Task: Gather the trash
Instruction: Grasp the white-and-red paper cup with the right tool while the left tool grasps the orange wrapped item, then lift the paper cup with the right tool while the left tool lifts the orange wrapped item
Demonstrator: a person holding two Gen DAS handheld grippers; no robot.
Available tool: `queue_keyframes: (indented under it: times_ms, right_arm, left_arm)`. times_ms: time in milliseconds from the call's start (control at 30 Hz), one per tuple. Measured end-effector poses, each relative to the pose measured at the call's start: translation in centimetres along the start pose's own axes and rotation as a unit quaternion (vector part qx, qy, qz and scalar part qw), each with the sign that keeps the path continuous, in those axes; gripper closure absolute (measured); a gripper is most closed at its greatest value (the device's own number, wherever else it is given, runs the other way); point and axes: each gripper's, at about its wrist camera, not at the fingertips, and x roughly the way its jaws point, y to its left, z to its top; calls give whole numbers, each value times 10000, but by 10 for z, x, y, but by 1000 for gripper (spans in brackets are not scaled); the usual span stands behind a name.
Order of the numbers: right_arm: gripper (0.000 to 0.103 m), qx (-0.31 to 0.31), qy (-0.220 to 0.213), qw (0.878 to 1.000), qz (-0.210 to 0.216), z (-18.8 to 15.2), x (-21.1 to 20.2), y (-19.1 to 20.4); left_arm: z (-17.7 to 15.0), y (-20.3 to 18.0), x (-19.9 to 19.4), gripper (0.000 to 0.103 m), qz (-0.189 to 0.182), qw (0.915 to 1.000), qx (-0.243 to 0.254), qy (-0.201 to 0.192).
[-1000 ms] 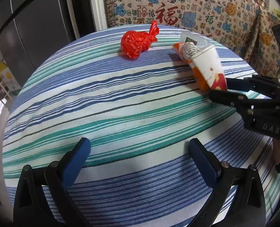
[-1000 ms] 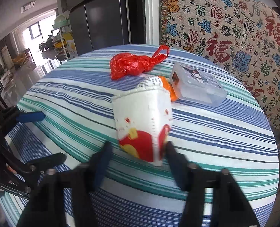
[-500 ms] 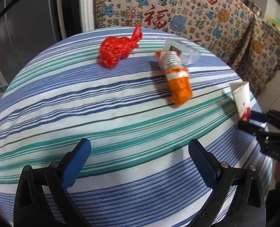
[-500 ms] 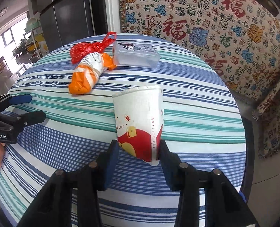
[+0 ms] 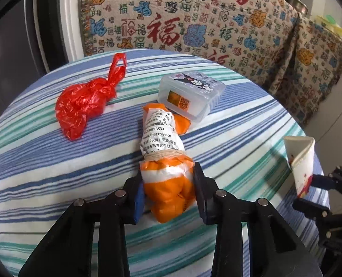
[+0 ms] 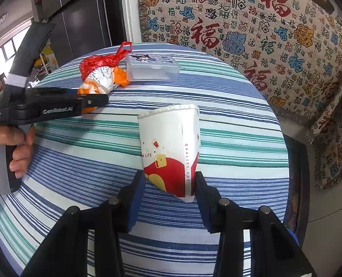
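My left gripper (image 5: 167,184) is shut on the near end of an orange and white wrapped bundle (image 5: 164,157) lying on the striped round table (image 5: 44,161); the bundle also shows in the right wrist view (image 6: 99,83). My right gripper (image 6: 169,184) is shut on a squashed white and red paper cup (image 6: 171,147) and holds it above the table's right side; the cup also shows in the left wrist view (image 5: 300,161). A knotted red plastic bag (image 5: 83,103) lies behind the bundle to the left.
A clear plastic box (image 5: 191,94) with a cartoon label sits just behind the bundle, touching it. A patterned blanket over a sofa (image 5: 194,18) stands behind the table. A dark cabinet (image 6: 78,16) is at the back left.
My left gripper moved forward and right to the orange bundle and closed on its near end. My right gripper still holds the cup, now a little farther from the other trash.
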Motion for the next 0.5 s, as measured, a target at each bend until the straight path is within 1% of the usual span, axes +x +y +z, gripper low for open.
queue_keyframes:
  times_ms: [100,167,233,267,300,333,367,500]
  right_arm:
    - [59,-8,-18,10000,47,0,2,-2]
    - [55,-24,-33,9999,103,0,2,0]
    - [53,-57,-19,9999,137,0,4,4]
    - [47,-80,32,9998,153,0,7,7]
    - [42,-86,66,9998,178,0,9,8]
    - [35,-108,18,9998,184,0,10,11]
    - [34,-114,26,9998,175,0,11,13]
    - [30,-160,5,9999,42,4,15,19]
  left_arm:
    - [-23,6,-24,66,-26,10000,15,64]
    - [-42,12,-42,65,-77,9998,-75,137]
    - [-53,16,-50,61,-8,9997,-134,181]
    - [-56,17,-52,46,66,9997,-128,179]
    - [-57,18,-52,27,123,9997,-112,180]
    - [-58,20,-51,21,198,9996,-106,160]
    - [-58,22,-50,19,276,9995,-111,139]
    - [-60,29,-49,18,384,9992,-84,73]
